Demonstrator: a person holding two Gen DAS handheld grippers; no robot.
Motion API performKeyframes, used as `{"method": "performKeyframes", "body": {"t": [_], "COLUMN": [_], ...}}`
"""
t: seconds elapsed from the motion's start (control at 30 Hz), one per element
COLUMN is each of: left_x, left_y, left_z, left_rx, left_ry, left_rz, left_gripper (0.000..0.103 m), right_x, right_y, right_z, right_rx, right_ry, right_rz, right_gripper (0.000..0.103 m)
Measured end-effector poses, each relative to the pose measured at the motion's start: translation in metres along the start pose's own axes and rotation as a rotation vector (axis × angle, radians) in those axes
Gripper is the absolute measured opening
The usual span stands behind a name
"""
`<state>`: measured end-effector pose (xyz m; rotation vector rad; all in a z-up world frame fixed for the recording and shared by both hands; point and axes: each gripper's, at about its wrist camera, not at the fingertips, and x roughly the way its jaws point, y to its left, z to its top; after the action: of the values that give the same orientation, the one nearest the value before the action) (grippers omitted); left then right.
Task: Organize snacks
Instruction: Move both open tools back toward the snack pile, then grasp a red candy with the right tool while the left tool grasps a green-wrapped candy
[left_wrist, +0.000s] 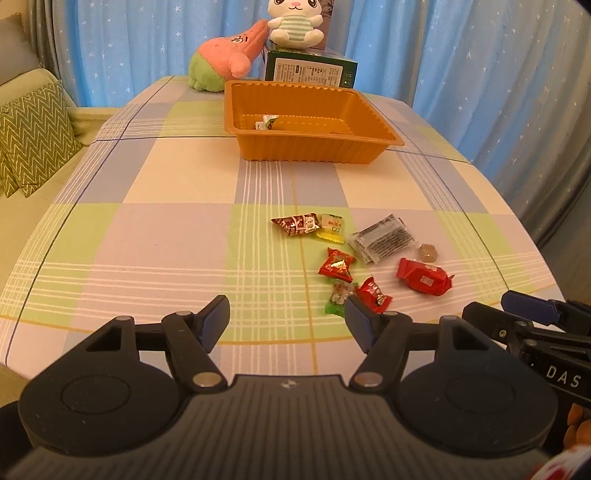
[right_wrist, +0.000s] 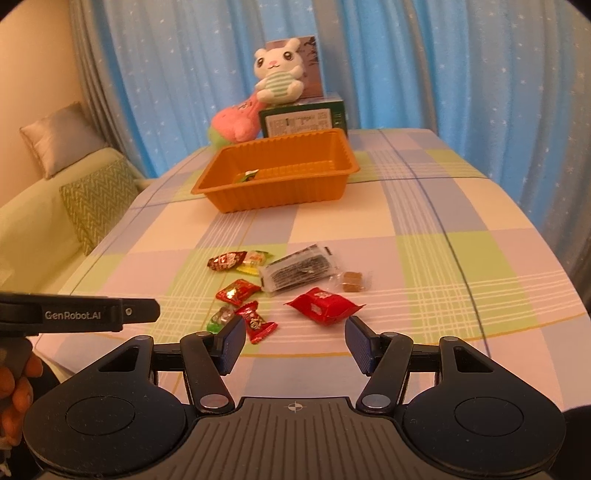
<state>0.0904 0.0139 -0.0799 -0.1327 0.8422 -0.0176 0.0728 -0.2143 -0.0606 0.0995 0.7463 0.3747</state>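
Across the lower half of both wrist views I see my own tongs: the left tongs (left_wrist: 286, 319) stand apart with nothing between the blue pads, and the right tongs (right_wrist: 295, 341) likewise stand apart and empty, both above the plaid-clothed worktop (left_wrist: 147, 229). At the left edge of the right view, the other tool's black arm reads "GenRobot.AI"; at the right edge of the left view I can read only "DAS", the rest cut off.

Just beyond the pads, in mid-frame, lie the loose wrapped snacks: a large red foil packet (right_wrist: 325, 306), two smaller red candies (right_wrist: 236, 291), a green-wrapped sweet (right_wrist: 219, 317) partly hidden by a pad, a dark red wrapper (right_wrist: 226, 261) touching a yellow one (right_wrist: 253, 263), a clear sachet with black print (right_wrist: 297, 272) too small for me to read, and a small brown cube in clear wrap (right_wrist: 351, 282).

Further up the frame sits the orange ribbed plastic tray (left_wrist: 306, 147), holding one green-and-white wrapper (left_wrist: 266, 122). Behind it a green printed box (left_wrist: 310, 72) carries an illegible label, with a white striped plush bunny (right_wrist: 279, 72) on top and a pink plush (left_wrist: 231, 55) beside.
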Motion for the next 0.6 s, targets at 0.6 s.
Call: {"method": "performKeyframes", "body": {"t": [0.6], "left_x": [0.036], "left_y": [0.018], "left_z": [0.010], "left_rx": [0.014], "left_ry": [0.052], "left_rz": [0.014], "left_gripper": [0.062], "right_x": [0.087], "right_y": [0.015], "right_z": [-0.002], "right_rx": [-0.190], "right_ry": [0.105], "right_rz": [0.098], "right_gripper": [0.040]}}
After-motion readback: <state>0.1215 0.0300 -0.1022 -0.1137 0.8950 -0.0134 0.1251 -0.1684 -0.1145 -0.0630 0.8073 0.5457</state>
